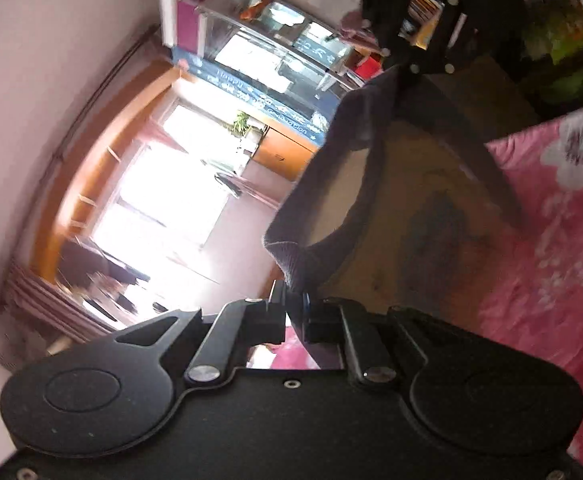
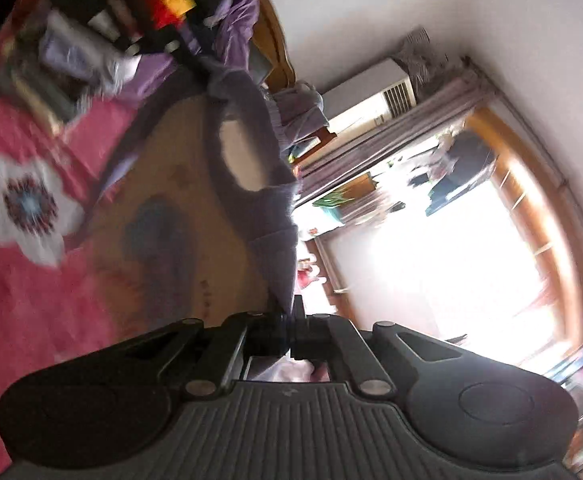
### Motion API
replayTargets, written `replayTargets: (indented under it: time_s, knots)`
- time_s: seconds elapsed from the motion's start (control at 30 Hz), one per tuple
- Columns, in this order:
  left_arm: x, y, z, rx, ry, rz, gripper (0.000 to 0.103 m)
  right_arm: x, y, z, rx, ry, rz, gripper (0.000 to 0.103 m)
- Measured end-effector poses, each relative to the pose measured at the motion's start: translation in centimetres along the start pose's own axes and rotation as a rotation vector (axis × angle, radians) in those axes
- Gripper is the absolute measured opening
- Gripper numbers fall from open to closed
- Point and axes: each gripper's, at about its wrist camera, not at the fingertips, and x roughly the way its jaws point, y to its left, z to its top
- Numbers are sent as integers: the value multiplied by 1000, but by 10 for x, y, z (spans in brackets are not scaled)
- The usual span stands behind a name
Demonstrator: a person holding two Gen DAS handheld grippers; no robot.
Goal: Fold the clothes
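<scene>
Fingers point(image 1: 294, 300) pinching shirt point(image 1: 403, 184) (neckline stretched lengthwise)

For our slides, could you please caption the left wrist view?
Left gripper and right gripper hold a tan T-shirt stretched above a pink floral bedsheet.

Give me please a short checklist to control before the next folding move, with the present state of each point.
1. Left gripper shut on the brown T-shirt: ok.
2. Right gripper shut on the same T-shirt, at the other shoulder: ok.
3. Dark neckline stretched between both grippers, without twist: ok.
4. Shirt body hangs free over the pink flowered bedsheet: cannot tell, the lower hem is out of view.
5. Purple clothes pile away from the landing place: cannot tell.
</scene>
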Motion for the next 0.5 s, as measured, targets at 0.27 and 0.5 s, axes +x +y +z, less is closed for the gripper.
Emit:
replayTargets:
  time_s: [0.27,0.5]
  knots:
    - [5,-198,-54,109,77,-204,5,62,230,-63,-248,141,297,1]
    - [-21,-309,-93,26,174,-358,4,72,337,-97,-161,216,433,2]
